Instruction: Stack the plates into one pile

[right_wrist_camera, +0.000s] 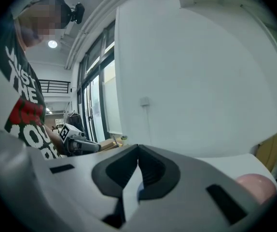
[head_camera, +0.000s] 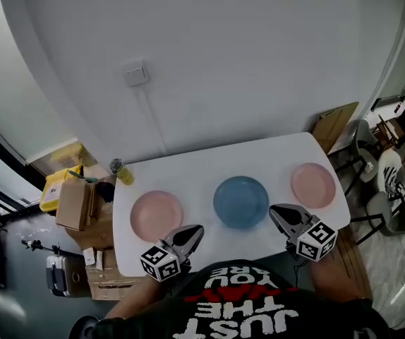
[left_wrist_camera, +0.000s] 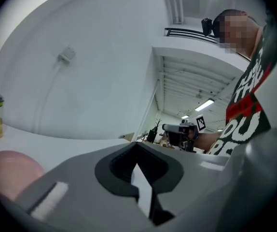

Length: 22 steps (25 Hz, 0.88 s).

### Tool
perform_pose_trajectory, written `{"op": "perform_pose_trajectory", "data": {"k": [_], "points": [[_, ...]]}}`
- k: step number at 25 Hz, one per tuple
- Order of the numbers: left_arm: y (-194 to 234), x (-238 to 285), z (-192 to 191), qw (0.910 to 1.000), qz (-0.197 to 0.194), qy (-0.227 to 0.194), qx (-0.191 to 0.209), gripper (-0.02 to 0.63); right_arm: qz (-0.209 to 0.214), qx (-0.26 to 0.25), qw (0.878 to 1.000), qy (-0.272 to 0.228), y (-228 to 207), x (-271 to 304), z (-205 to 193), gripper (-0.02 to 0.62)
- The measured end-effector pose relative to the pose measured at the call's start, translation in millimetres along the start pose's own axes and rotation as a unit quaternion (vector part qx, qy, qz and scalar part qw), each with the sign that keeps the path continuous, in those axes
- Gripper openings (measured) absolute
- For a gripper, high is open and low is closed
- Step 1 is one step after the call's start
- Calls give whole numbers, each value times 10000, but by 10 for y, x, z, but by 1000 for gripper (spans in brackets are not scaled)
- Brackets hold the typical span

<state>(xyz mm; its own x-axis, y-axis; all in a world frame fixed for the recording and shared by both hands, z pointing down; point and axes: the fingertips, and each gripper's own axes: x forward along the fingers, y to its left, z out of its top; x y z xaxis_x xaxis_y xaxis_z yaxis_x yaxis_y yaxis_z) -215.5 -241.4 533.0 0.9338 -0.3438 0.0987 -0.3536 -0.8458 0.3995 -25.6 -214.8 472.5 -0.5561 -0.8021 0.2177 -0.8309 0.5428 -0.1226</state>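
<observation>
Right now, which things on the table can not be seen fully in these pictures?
Blue plate: both gripper views, almost all behind the shut jaws.
Left pink plate: left gripper view, partly behind the left gripper.
Right pink plate: right gripper view, partly behind the right gripper.
Bottle: head view, label too small.

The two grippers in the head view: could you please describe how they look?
The left gripper and right gripper are grey wedges tapering to a point, with dark ribbed lining. Each carries a white cube printed with black square markers. The person wears a black T-shirt with red and white lettering.
</observation>
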Motion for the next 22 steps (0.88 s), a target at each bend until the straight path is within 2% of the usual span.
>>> {"op": "perform_pose_trajectory", "data": {"k": [6, 9, 11, 13, 16, 20, 22], "points": [[266, 556, -174, 9989, 179, 353, -258, 8, 223, 76, 9997, 115, -475, 219, -2, 6], [377, 799, -420, 9947, 568, 669, -529, 8, 519, 145, 9983, 228, -663, 302, -58, 6], [494, 924, -655, 9883, 921, 953, -756, 8, 717, 136, 9969, 305, -773, 344, -112, 6], [706, 1027, -911, 9769, 1315, 1241, -1143, 9, 832, 133, 9957, 374, -897, 405, -163, 6], [1051, 1090, -1302, 9513, 1903, 1682, -1749, 25, 910, 164, 9946, 469, -1029, 462, -252, 6], [1308, 1186, -1702, 9176, 2270, 2163, -2444, 135, 869, 243, 9945, 541, -1148, 439, -353, 6], [1395, 1244, -1873, 8997, 2382, 2252, -2884, 146, 804, 292, 9946, 585, -1201, 411, -394, 6]]}}
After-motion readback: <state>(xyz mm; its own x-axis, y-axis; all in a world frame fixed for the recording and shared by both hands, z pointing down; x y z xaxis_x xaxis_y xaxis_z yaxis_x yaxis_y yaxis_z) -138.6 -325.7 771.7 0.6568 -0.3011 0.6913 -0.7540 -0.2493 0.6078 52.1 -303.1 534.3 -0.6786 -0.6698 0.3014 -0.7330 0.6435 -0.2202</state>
